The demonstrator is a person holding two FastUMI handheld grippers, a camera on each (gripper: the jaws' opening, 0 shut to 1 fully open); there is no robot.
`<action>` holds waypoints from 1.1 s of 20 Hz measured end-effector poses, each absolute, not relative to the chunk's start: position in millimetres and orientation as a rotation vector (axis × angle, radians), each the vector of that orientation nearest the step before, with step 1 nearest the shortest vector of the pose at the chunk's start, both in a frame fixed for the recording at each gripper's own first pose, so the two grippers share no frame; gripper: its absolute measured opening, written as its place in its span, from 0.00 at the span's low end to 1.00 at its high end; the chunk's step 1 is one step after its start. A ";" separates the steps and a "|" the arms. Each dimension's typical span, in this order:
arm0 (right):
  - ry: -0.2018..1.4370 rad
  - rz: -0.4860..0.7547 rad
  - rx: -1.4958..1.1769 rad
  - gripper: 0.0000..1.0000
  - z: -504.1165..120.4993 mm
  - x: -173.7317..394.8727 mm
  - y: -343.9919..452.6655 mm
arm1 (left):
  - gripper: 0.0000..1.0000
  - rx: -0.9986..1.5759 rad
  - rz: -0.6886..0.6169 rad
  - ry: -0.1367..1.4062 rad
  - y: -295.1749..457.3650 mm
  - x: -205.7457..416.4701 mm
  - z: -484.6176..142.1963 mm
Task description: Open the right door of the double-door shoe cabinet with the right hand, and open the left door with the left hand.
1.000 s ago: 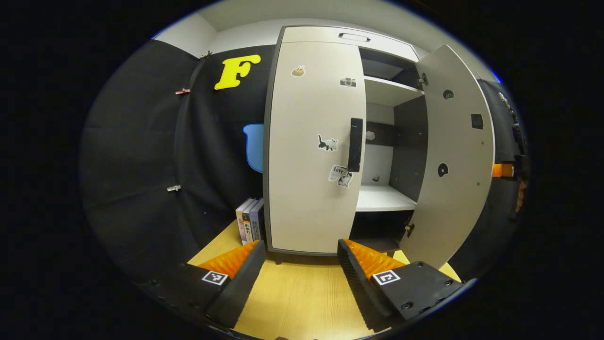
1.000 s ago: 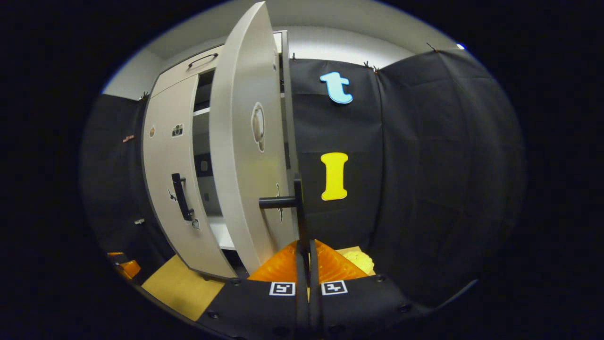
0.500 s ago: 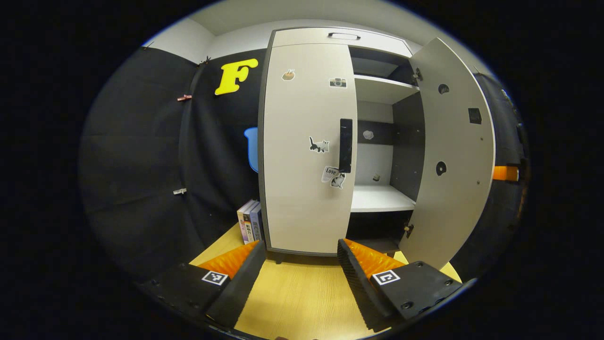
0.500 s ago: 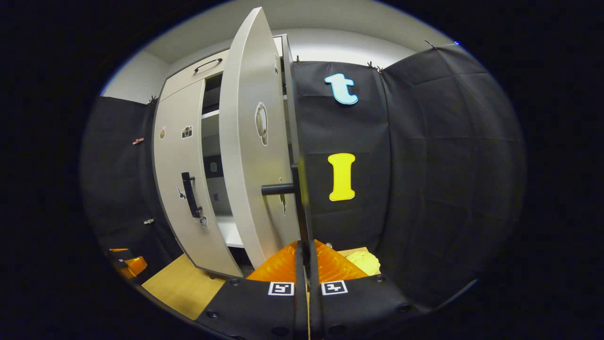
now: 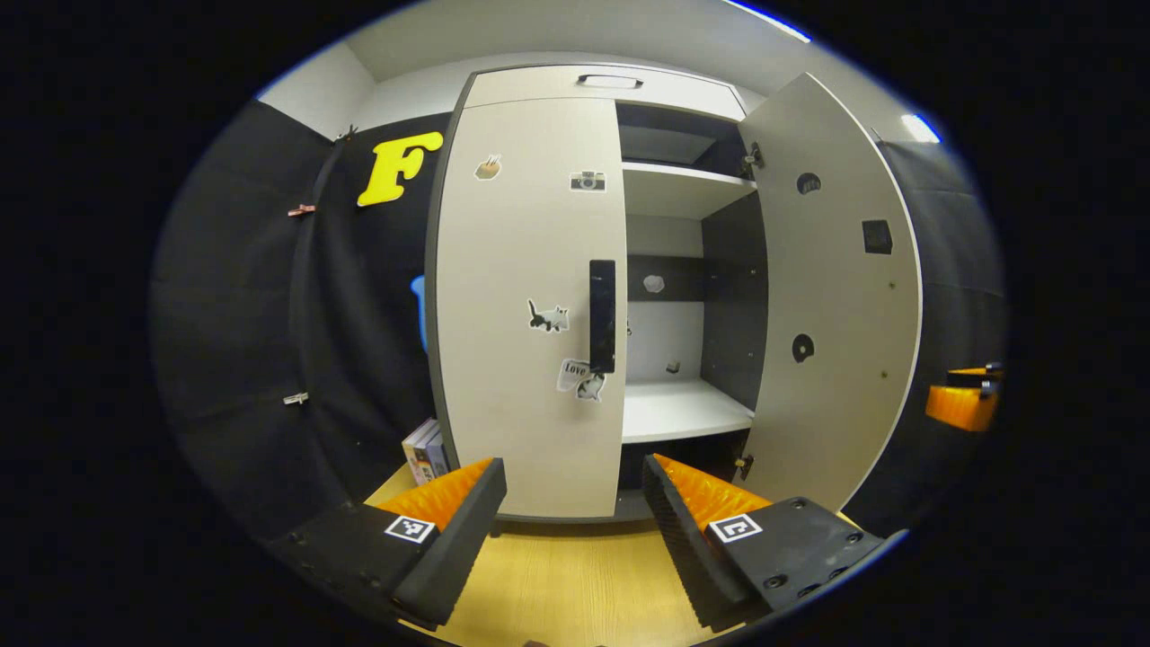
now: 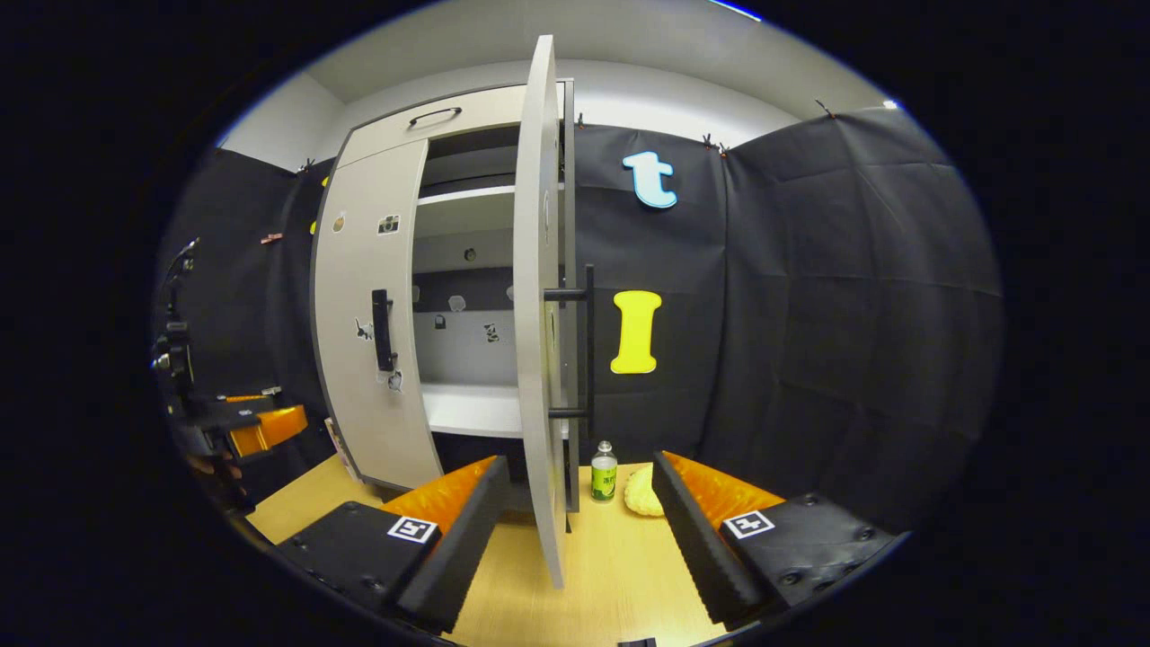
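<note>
The shoe cabinet (image 5: 602,83) stands on a wooden table. Its right door (image 5: 831,296) is swung wide open and shows white shelves inside. The left door (image 5: 530,305) is closed, with stickers on it and a black handle (image 5: 602,316) at its right edge. My left gripper (image 5: 575,503) is open, low in front of the left door and apart from its handle. In the right gripper view the right door (image 6: 539,305) is seen edge-on, its black handle (image 6: 588,341) free. My right gripper (image 6: 579,512) is open, drawn back from that door. The left gripper (image 6: 260,427) appears far left.
Books (image 5: 427,447) stand left of the cabinet. A small green bottle (image 6: 604,472) and a pale yellow object (image 6: 642,490) sit on the table (image 6: 611,566) right of the open door. Black cloth walls close in on both sides.
My right gripper has opened, let go of the right door's handle and pulled back. The left gripper has shifted right and closer, bringing the left door's handle nearer centre.
</note>
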State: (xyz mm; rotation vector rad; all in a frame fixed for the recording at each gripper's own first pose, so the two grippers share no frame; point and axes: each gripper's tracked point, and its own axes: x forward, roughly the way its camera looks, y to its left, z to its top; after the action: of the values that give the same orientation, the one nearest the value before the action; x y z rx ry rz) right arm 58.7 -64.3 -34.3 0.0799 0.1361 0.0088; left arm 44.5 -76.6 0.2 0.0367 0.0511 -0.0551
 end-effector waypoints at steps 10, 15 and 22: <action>0.156 -0.059 0.159 0.99 -59.3 19.0 -35.6 | 0.95 -0.054 -0.129 0.001 -89.8 138.7 55.0; 0.145 -0.020 0.190 0.99 -61.1 24.1 -21.3 | 0.95 -0.025 -0.120 -0.021 -93.6 182.9 72.1; 0.156 0.001 0.163 0.99 -66.6 40.7 -18.1 | 0.94 0.023 -0.086 -0.036 -97.1 230.6 83.6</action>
State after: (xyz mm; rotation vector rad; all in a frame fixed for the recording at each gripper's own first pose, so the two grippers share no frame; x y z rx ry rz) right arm 40.7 -18.1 -66.6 0.1634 0.1561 0.0014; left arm 230.6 -97.1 83.6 0.0228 -0.0365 -0.0859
